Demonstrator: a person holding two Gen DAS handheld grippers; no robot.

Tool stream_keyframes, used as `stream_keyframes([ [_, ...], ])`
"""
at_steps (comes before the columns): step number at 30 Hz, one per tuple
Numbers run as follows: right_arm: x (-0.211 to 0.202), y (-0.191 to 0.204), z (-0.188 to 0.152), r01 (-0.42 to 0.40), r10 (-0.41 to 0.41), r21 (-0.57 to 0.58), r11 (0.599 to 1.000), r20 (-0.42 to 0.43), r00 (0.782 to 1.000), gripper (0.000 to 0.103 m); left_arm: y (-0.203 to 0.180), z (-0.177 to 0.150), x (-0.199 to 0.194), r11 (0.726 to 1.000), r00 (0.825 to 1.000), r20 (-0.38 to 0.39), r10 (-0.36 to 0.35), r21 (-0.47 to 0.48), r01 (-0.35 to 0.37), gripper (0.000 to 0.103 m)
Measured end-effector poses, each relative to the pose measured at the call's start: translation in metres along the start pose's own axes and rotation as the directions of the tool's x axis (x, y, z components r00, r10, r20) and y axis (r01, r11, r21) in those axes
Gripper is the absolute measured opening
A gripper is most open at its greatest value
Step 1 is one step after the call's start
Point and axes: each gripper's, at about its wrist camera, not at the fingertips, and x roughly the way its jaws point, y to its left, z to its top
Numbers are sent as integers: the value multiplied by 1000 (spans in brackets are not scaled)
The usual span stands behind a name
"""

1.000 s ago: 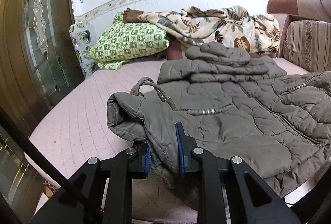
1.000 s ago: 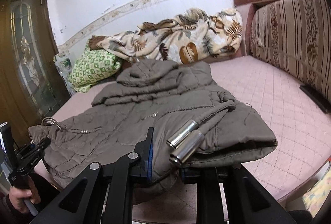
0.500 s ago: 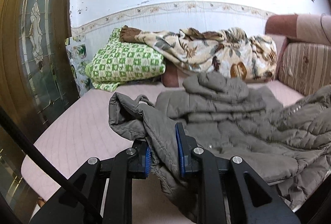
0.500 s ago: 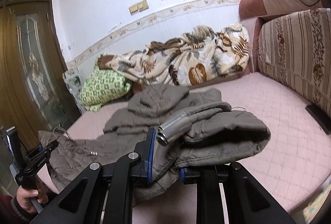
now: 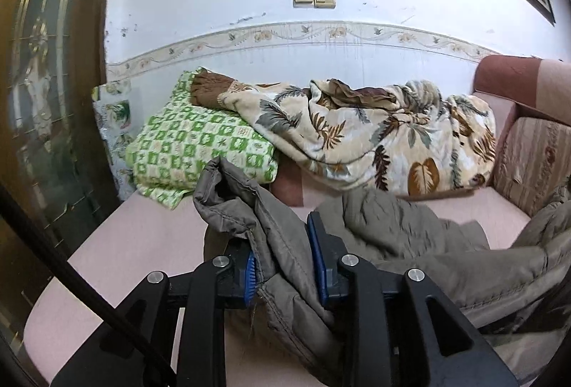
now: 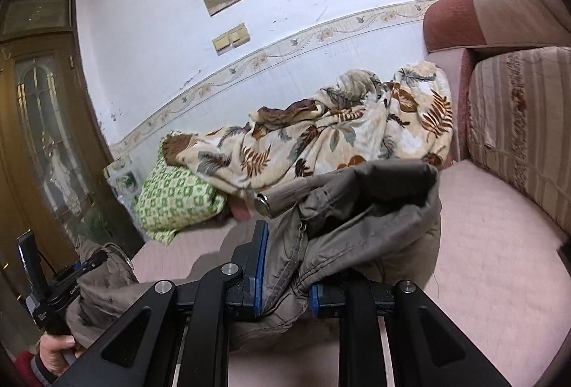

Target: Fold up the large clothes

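A large olive-grey padded jacket (image 5: 421,244) is lifted off the pink bed (image 5: 135,244). My left gripper (image 5: 285,265) is shut on the jacket's hem at its left corner. My right gripper (image 6: 285,276) is shut on the jacket (image 6: 360,226) at its right corner, with a metal cord toggle (image 6: 276,201) hanging over the fabric. The left gripper also shows at the lower left of the right wrist view (image 6: 67,287), held by a hand, with jacket cloth bunched around it.
A leaf-print blanket (image 5: 374,133) and a green checked pillow (image 5: 192,147) lie against the far wall. A striped sofa back (image 6: 521,130) runs along the right. A wooden glass door (image 5: 43,94) stands at the left. A dark flat object (image 6: 565,251) lies at the bed's right edge.
Both grippers have lifted the jacket's lower edge up off the bed. The view has tilted up toward the wall and the flat jacket has dropped out of sight.
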Motion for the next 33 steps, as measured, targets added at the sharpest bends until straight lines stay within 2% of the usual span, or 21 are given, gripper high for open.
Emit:
stream_keyframes([
  [3, 41, -5, 21, 12, -12, 12, 1000, -20, 1000, 20, -5, 22, 46, 999, 998, -53, -15, -31, 14, 32],
  [6, 90, -14, 37, 31, -28, 48, 998, -60, 998, 20, -3, 41, 98, 997, 993, -115, -5, -81, -4, 46],
  [8, 124, -21, 43, 48, -42, 72, 996, -90, 995, 20, 1, 47, 118, 995, 990, -141, -9, -104, -5, 61],
  [10, 156, -31, 48, 74, -64, 86, 994, -113, 991, 20, 8, 54, 136, 995, 988, -152, 7, -99, -22, 67],
  [17, 246, -70, 46, 165, -131, 156, 974, -206, 970, 21, 17, 56, 151, 991, 986, -106, 131, 35, -128, 73],
  [19, 272, -84, 40, 192, -142, 187, 963, -252, 957, 23, 17, 53, 153, 993, 987, -114, 114, 27, -111, 73],
  [20, 281, -91, 37, 192, -130, 214, 958, -275, 953, 32, 15, 51, 153, 995, 988, -120, 96, 25, -93, 73],
  [21, 290, -98, 36, 186, -107, 243, 952, -304, 947, 36, 9, 49, 154, 997, 989, -131, 74, 30, -71, 73],
  [22, 297, -105, 35, 177, -80, 277, 944, -330, 941, 48, 3, 46, 154, 998, 989, -139, 56, 36, -52, 73],
  [23, 298, -113, 35, 165, -44, 328, 930, -346, 937, 56, -6, 41, 153, 999, 989, -145, 27, 44, -21, 73],
  [25, 285, -116, 39, 134, -19, 350, 927, -313, 950, 62, -26, 32, 154, 998, 986, -164, -27, 58, 37, 73],
  [29, 248, -95, 50, 86, -17, 237, 968, -281, 960, 69, -66, 10, 165, 989, 964, -238, -121, 57, 138, 73],
  [31, 240, -81, 44, 88, -37, 157, 984, -303, 952, 70, -87, -2, 177, 985, 951, -278, -138, 58, 160, 73],
  [33, 241, -68, 30, 110, -81, 70, 991, -338, 938, 70, -100, -11, 187, 985, 946, -296, -132, 66, 158, 73],
])
